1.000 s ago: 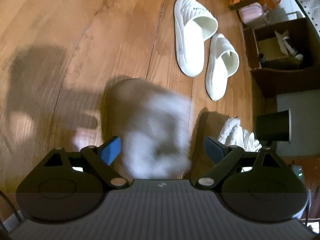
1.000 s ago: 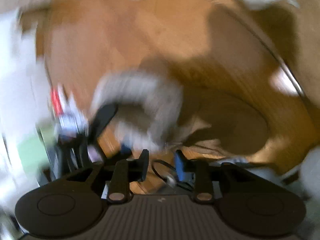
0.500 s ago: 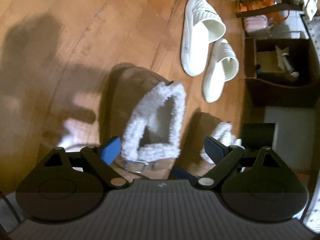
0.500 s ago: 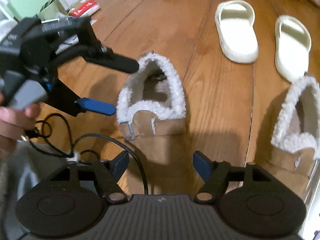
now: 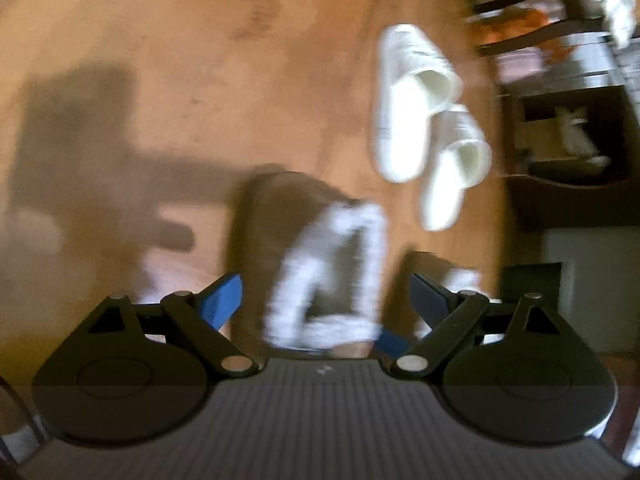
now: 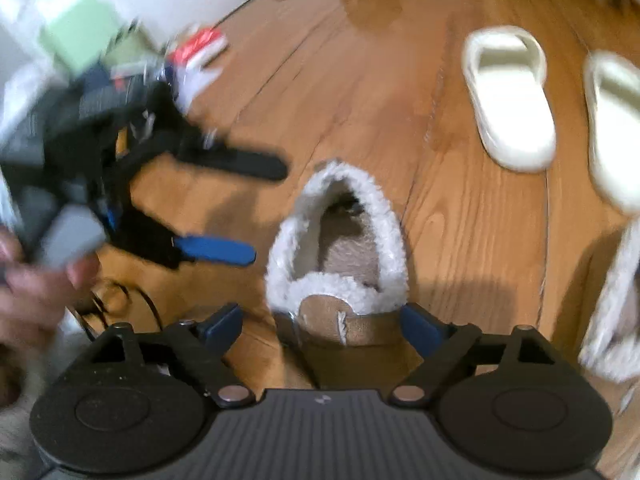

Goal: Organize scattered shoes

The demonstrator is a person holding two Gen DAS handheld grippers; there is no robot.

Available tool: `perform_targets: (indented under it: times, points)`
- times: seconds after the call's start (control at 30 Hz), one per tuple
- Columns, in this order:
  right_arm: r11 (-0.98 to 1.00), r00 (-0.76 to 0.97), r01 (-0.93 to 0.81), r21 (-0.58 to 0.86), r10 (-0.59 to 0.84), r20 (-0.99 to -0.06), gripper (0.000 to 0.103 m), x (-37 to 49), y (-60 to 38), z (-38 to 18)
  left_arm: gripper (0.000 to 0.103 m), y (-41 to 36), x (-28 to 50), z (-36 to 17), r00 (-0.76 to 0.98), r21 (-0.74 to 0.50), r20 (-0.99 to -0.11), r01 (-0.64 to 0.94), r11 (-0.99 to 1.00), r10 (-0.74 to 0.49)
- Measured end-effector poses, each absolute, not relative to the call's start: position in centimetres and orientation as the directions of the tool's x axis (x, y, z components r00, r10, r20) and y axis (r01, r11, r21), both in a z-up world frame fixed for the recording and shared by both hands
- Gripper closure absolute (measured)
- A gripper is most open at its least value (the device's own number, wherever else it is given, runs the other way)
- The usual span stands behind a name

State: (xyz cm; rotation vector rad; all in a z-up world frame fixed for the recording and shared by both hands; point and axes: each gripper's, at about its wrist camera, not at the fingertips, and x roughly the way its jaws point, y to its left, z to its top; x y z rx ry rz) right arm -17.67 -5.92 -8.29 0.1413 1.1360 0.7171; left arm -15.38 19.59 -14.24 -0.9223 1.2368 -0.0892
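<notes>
Right now you are holding both grippers spread wide over the wooden floor (image 6: 360,92). Your right gripper (image 6: 322,326) is hovering with the heel of the fleece-lined brown slipper (image 6: 340,248) sitting between its blue fingertips (image 6: 224,322), which are not touching it. Your left gripper (image 6: 256,208) is showing in the right wrist view just beside that slipper, jaws apart and gripping nothing. A second fleece slipper (image 6: 612,304) is lying near the first at the frame edge. Further off, the two white slides (image 6: 508,96) are resting side by side. From the blurred left wrist view, a cardboard box (image 5: 568,140) is sitting past the slides (image 5: 424,120).
</notes>
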Motion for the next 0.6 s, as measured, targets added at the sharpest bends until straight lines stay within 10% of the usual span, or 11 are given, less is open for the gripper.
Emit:
perform_targets:
  times: [0.13,0.43,0.53,0.6]
  points:
    - [0.775,0.229,-0.269,0.573,0.629,-0.743,0.015,-16.0,-8.4,-10.2,0.012,19.5,-15.2,-14.8,0.341,-0.611,-0.792,-0.433,0.663,-0.507]
    - [0.822,0.245,-0.466,0.326,0.474,-0.846,0.015,-16.1,-2.3,-12.1,0.012,20.7,-15.8,-13.8,0.409,-0.604,-0.794,-0.446,0.66,-0.45]
    - [0.832,0.222,-0.474,0.289,0.43,-0.875,0.058,-16.0,-1.4,-12.4,0.012,21.1,-15.9,-14.0,0.414,-0.619,-0.784,-0.457,0.639,-0.463]
    - [0.843,0.223,-0.479,0.245,0.387,-0.895,0.066,-16.0,-1.1,-12.4,0.012,21.2,-15.9,-14.3,0.403,-0.622,-0.782,-0.461,0.633,-0.475]
